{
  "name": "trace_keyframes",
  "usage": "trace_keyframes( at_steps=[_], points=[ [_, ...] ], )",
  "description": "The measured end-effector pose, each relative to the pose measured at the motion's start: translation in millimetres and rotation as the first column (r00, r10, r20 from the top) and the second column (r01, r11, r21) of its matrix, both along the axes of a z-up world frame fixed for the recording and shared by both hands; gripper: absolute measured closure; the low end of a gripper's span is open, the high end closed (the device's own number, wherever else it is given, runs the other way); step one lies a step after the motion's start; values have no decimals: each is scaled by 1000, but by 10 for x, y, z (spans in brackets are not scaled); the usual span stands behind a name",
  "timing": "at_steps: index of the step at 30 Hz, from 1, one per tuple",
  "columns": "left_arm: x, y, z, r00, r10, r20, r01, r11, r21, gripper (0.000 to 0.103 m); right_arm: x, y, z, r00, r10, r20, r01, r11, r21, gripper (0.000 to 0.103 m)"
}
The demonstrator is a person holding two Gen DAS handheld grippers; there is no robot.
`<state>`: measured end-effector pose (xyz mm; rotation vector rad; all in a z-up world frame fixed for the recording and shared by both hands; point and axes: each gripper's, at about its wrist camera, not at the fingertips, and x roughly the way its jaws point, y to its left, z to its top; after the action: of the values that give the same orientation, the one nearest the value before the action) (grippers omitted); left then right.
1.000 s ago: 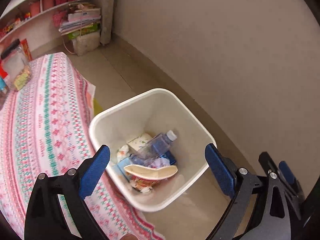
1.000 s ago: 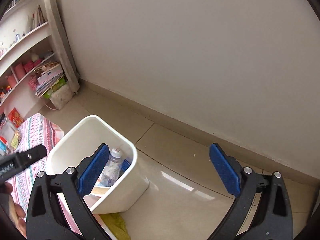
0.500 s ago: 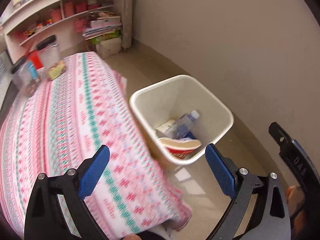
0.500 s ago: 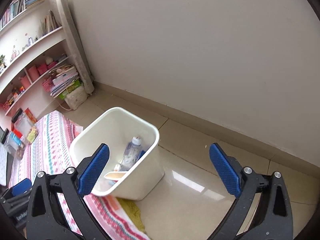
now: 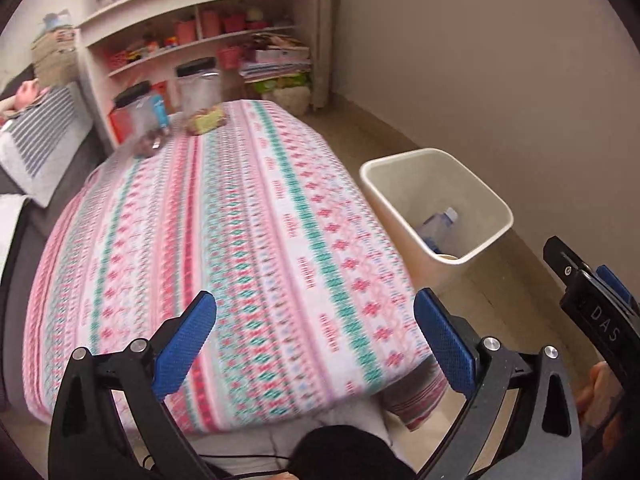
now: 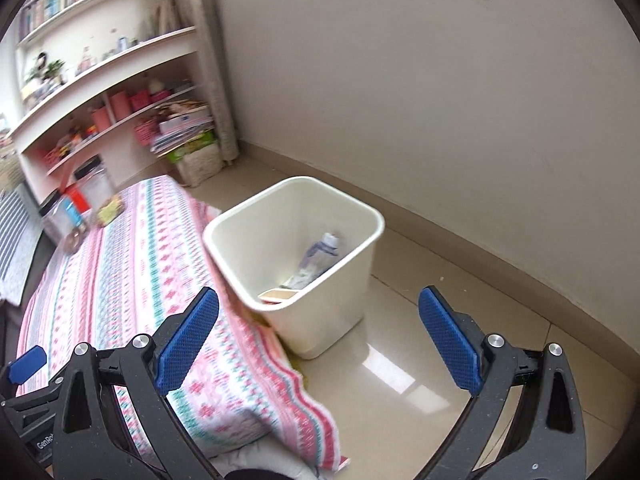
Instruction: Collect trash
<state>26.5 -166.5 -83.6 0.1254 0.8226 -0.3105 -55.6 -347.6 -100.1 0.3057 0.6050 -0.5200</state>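
Observation:
A white trash bin (image 5: 476, 184) stands on the floor at the table's right edge; it also shows in the right wrist view (image 6: 332, 316). Inside lie a clear plastic bottle (image 6: 320, 250), a paper bowl (image 6: 276, 294) and other trash. My left gripper (image 5: 316, 340) is open and empty above the near end of the table with the pink patterned cloth (image 5: 224, 240). My right gripper (image 6: 318, 338) is open and empty, above the floor in front of the bin. The right gripper's side shows at the left wrist view's right edge (image 5: 592, 308).
Two clear jars with black lids (image 5: 200, 96) stand at the table's far end. White shelves (image 6: 108, 92) with books and pink boxes line the back wall. A beige wall (image 6: 440, 100) runs along the right. A striped cushion (image 5: 44, 140) lies at the left.
Both grippers have pulled back and up from the bin. The left view swung left from the bin's inside to the table top. Both stayed open.

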Motion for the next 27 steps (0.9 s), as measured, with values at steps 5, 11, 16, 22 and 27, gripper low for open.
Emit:
trace_keyframes(
  at_steps=[5, 11, 16, 22, 27],
  points=[
    [-172, 306, 73, 996, 76, 37, -76, 997, -8, 7, -80, 216, 57, 999, 41, 20, -41, 999, -10, 7],
    [-315, 613, 112, 984, 166, 67, -165, 986, -11, 7, -85, 452, 75, 994, 109, 24, -109, 994, -21, 7],
    [-376, 798, 119, 977, 209, 53, -208, 978, -22, 7, -110, 582, 90, 988, 153, 26, -152, 988, -27, 7],
    [-419, 940, 191, 962, 267, 54, -264, 963, -54, 7, -145, 689, 130, 981, 190, 28, -189, 981, -36, 7],
    [-466, 974, 235, 953, 295, 74, -292, 955, -44, 7, -163, 713, 169, 979, 200, 35, -198, 979, -40, 7]
  ],
)
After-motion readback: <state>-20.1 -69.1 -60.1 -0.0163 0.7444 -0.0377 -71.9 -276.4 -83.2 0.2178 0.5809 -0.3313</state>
